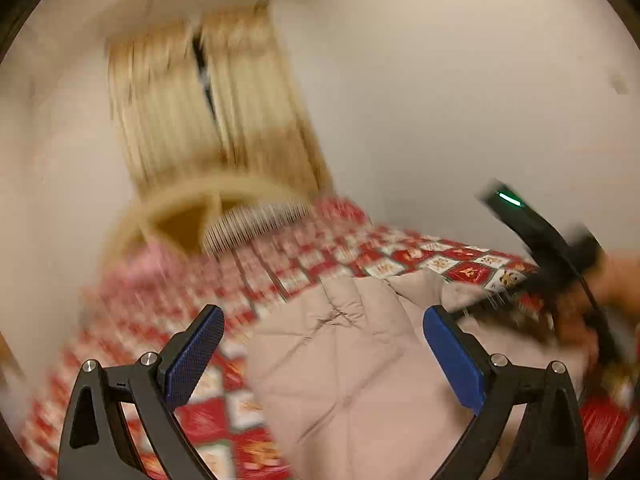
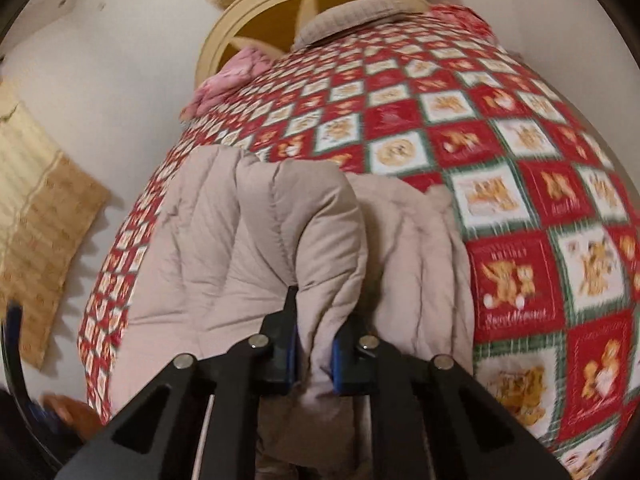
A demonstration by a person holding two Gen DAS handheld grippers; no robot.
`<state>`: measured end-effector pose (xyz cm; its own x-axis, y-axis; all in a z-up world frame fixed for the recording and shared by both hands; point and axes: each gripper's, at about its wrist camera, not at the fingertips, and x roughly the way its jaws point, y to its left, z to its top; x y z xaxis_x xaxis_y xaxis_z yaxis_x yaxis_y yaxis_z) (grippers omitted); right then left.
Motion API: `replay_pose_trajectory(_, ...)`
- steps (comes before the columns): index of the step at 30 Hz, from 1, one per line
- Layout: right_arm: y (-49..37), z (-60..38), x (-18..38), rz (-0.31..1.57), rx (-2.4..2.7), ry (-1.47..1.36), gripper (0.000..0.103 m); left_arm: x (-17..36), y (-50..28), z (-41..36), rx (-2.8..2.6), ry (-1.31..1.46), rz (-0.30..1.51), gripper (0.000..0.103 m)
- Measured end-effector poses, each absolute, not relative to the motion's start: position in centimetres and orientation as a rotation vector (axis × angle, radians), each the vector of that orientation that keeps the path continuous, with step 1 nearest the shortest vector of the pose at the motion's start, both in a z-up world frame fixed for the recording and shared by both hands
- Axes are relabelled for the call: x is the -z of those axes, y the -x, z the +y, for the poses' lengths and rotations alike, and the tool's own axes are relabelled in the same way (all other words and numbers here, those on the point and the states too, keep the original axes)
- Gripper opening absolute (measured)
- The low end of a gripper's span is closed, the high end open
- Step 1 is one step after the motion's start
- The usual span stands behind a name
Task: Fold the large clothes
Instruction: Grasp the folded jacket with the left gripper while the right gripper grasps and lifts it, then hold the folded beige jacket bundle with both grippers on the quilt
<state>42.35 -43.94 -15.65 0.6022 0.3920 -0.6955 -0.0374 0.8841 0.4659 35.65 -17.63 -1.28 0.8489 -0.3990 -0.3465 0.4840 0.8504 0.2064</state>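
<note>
A beige quilted jacket [image 2: 240,240] lies on a bed, with one padded fold raised up from it. My right gripper [image 2: 316,320] is shut on that fold, which bulges out between the blue pads [image 2: 294,354]. In the left wrist view the same jacket [image 1: 352,360] spreads out below my left gripper [image 1: 323,314], which stands wide open above it with nothing between its blue pads [image 1: 196,356]. At the right edge of that view a person's hand [image 1: 616,276] holds the black body of the right tool over the jacket's far edge.
A red and white checked bedspread [image 2: 500,152] with bear pictures covers the bed. At the bed's head stand a round cream headboard [image 2: 216,40], a grey pillow [image 2: 352,16] and a pink cloth [image 2: 236,76]. Yellow curtains [image 1: 208,100] hang on the white wall behind.
</note>
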Motion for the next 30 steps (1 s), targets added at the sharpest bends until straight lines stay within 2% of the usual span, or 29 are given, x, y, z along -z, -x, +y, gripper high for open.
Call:
replay_pose_trajectory(2, -42.2, -44.4, 16.2, 0.885, -0.25, -0.46, 0.017, 2.3, -39.3, -19.5, 0.492, -0.256, 0.41, 0.1)
replay_pose_trajectory(3, -42.1, -44.9, 16.5, 0.886, -0.241, -0.488, 0.026, 3.6, -40.8, -20.8, 0.488, -0.29, 0.475, 0.1)
replay_pose_trajectory(6, -41.0, -46.0, 15.3, 0.863, -0.153, -0.506, 0.039, 8.5, -43.8, -23.9, 0.453, -0.381, 0.638, 0.1)
replay_pose_trajectory(9, -38.7, -46.6, 11.1, 0.725, 0.034, -0.483, 0.048, 9.1, -42.9, -24.8, 0.436, -0.351, 0.583, 0.1)
replay_pose_trajectory(11, -37.8, -46.1, 8.5, 0.614, 0.071, -0.49, 0.048, 9.1, -42.6, -25.5, 0.429, -0.366, 0.572, 0.1)
replay_pose_trajectory(15, -39.6, -43.6, 6.8, 0.556, 0.015, -0.501, 0.047, 8.4, -42.2, -25.8, 0.418, -0.384, 0.566, 0.1)
replay_pose_trajectory(17, -41.9, -42.8, 8.3, 0.603, 0.032, -0.456, 0.045, 7.7, -41.7, -25.9, 0.409, -0.373, 0.527, 0.1)
replay_pose_trajectory(18, -43.2, -43.2, 10.0, 0.648, 0.057, -0.461, 0.039, 6.9, -41.8, -25.5, 0.395, -0.342, 0.496, 0.1)
replay_pose_trajectory(19, -43.5, -43.5, 11.2, 0.67, 0.078, -0.475, 0.038, 6.2, -42.1, -25.0, 0.38, -0.311, 0.489, 0.1)
replay_pose_trajectory(21, -43.7, -44.5, 14.0, 0.71, 0.101, -0.5, 0.038, 6.2, -43.7, -25.0, 0.359, -0.279, 0.518, 0.1)
replay_pose_trajectory(25, -42.9, -45.0, 16.3, 0.725, 0.107, -0.487, 0.038, 9.6, -47.0, -26.7, 0.331, -0.344, 0.649, 0.101)
replay_pose_trajectory(30, -43.3, -45.0, 17.5, 0.755, 0.1, -0.486, 0.039, 11.9, -47.0, -26.7, 0.293, -0.322, 0.634, 0.102)
